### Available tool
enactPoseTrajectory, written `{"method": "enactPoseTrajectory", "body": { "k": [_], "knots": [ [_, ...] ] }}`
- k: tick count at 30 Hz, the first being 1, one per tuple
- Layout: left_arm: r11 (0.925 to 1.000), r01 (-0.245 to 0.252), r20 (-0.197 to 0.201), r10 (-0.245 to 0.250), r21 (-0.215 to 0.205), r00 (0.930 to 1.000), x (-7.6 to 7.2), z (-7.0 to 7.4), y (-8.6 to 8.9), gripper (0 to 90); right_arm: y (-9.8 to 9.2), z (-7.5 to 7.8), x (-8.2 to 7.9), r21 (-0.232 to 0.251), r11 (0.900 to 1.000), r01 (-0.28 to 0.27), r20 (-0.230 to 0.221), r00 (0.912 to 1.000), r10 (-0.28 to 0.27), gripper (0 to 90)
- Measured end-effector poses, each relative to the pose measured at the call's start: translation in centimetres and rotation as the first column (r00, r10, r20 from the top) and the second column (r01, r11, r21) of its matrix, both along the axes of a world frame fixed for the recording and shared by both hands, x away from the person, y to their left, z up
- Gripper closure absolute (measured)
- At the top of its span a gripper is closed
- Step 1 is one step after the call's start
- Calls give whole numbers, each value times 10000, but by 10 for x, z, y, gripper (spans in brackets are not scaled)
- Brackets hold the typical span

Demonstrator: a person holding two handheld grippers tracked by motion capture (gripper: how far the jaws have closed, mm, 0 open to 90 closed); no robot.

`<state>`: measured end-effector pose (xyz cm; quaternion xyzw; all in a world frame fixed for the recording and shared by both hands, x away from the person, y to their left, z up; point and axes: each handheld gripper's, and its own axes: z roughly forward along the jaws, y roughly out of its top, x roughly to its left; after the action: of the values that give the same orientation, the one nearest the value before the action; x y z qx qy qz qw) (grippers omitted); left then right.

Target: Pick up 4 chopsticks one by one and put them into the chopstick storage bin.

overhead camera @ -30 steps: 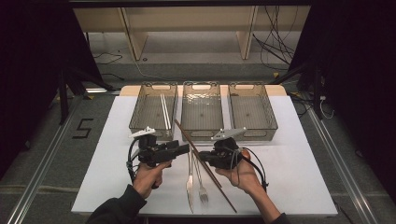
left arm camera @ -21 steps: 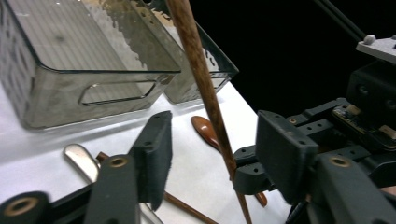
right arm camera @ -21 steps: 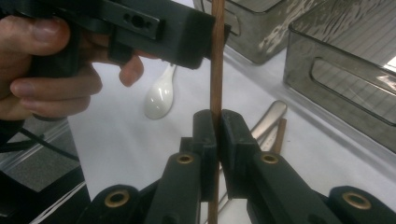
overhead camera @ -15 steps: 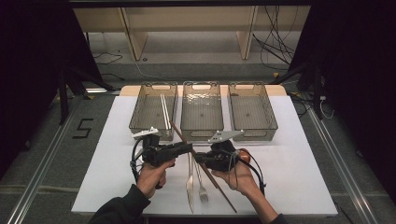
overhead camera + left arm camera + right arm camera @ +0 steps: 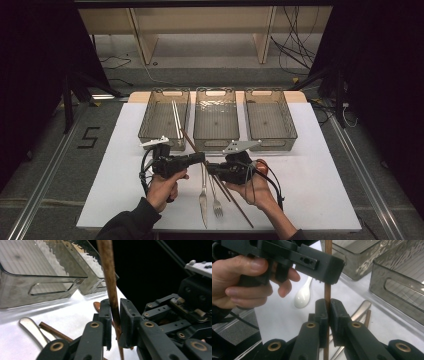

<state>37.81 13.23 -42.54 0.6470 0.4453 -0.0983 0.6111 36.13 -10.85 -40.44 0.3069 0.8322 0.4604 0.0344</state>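
Note:
A brown chopstick (image 5: 189, 141) slants up between the two hands, its far end over the front of the left bin (image 5: 150, 131). My left gripper (image 5: 202, 158) has just been closing and now pinches this chopstick (image 5: 111, 290) between its pads (image 5: 106, 315). My right gripper (image 5: 210, 168) is shut on the same chopstick (image 5: 327, 293) slightly lower down. The two grippers meet tip to tip, the left gripper (image 5: 312, 260) just above the right one's jaws. A second brown chopstick (image 5: 53, 331) lies on the white table (image 5: 320, 190).
Three clear bins stand in a row at the back; the left one holds pale chopsticks (image 5: 174, 117), while the middle bin (image 5: 216, 142) and right bin (image 5: 292, 135) look bare. A fork (image 5: 216, 202) and knife (image 5: 203, 205) lie near the front edge. A white spoon (image 5: 303, 296) rests under the grippers.
The left gripper's jaws have closed onto the brown chopstick that the right gripper holds. Both hands have stayed in place.

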Motion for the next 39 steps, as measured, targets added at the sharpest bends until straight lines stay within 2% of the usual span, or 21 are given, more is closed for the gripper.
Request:
{"method": "enactPoseTrajectory", "body": {
  "k": [1,5,11,12,13,16,17,19,20,22,24,28,29,30,32,34,35,36,37,38,39],
  "knots": [
    [9995,166,-138,-170,-278,9998,1,-1,1,818,0,0,0,25,10000,5,-2,10000,-5,854],
    [9992,199,-157,-205,-355,9997,1,0,2,838,0,0,0,47,10000,-11,-7,10000,11,839],
    [9984,-276,132,283,-496,9995,7,11,21,840,-12,5,4,122,9998,133,-221,9997,-131,586],
    [9976,-550,389,566,-416,9976,9,20,30,840,-13,6,5,-45,9999,152,-319,9994,-153,553],
    [9976,-550,389,566,-416,9976,9,20,30,839,-15,6,6,-183,9997,161,-307,9994,-166,525],
    [9931,-1137,752,1157,-301,9904,16,32,54,838,-20,4,6,-274,9995,155,-340,9993,-164,436],
    [9931,-1137,752,1157,-301,9904,16,32,54,838,-21,4,5,-314,9992,227,-290,9993,-236,418],
    [9855,-1635,742,1666,-463,9832,21,36,71,837,-22,2,6,-535,9982,253,-425,9987,-276,372],
    [9855,-1635,742,1666,-463,9832,21,36,71,837,-22,0,6,-768,9968,206,-564,9981,-249,353],
    [9770,-2056,800,2097,-574,9745,25,41,87,836,-20,-2,6,-1219,9925,95,-632,9978,-173,337],
    [9744,-2171,836,2215,-585,9716,26,43,91,836,-19,-4,6,-1467,9891,71,-683,9975,-173,322],
    [9621,-2657,1095,2712,-623,9563,34,56,108,836,-19,-5,6,-1737,9848,65,-806,9965,-208,299],
    [9621,-2657,1095,2712,-623,9563,34,56,108,836,-19,-5,6,-1810,9835,82,-780,9967,-226,296],
    [9582,-2810,1159,2854,-534,9514,38,61,113,835,-19,-5,6,-1861,9824,148,-761,9967,-294,291],
    [9559,-2893,1191,2933,-496,9486,41,63,116,835,-21,-5,7,-1838,9828,160,-739,9968,-301,289],
    [9469,-3181,1166,3215,-470,9397,51,65,124,835,-22,-4,7,-1830,9829,215,-674,9971,-343,284],
    [9469,-3181,1166,3215,-470,9397,51,65,124,835,-23,-4,8,-1839,9826,253,-675,9970,-383,279],
    [9390,-3391,1044,3434,-568,9334,58,66,129,835,-24,-4,8,-1837,9826,287,-676,9968,-417,272],
    [9355,-3497,1054,3532,-512,9296,61,67,131,835,-24,-4,9,-1856,9821,320,-659,9968,-450,266],
    [9355,-3497,1054,3532,-512,9296,61,67,131,835,-25,-4,9,-1874,9817,350,-644,9968,-478,264],
    [9314,-3602,1051,3639,-525,9255,64,68,133,834,-25,-4,9,-1871,9817,340,-610,9971,-462,263]
  ]
}}
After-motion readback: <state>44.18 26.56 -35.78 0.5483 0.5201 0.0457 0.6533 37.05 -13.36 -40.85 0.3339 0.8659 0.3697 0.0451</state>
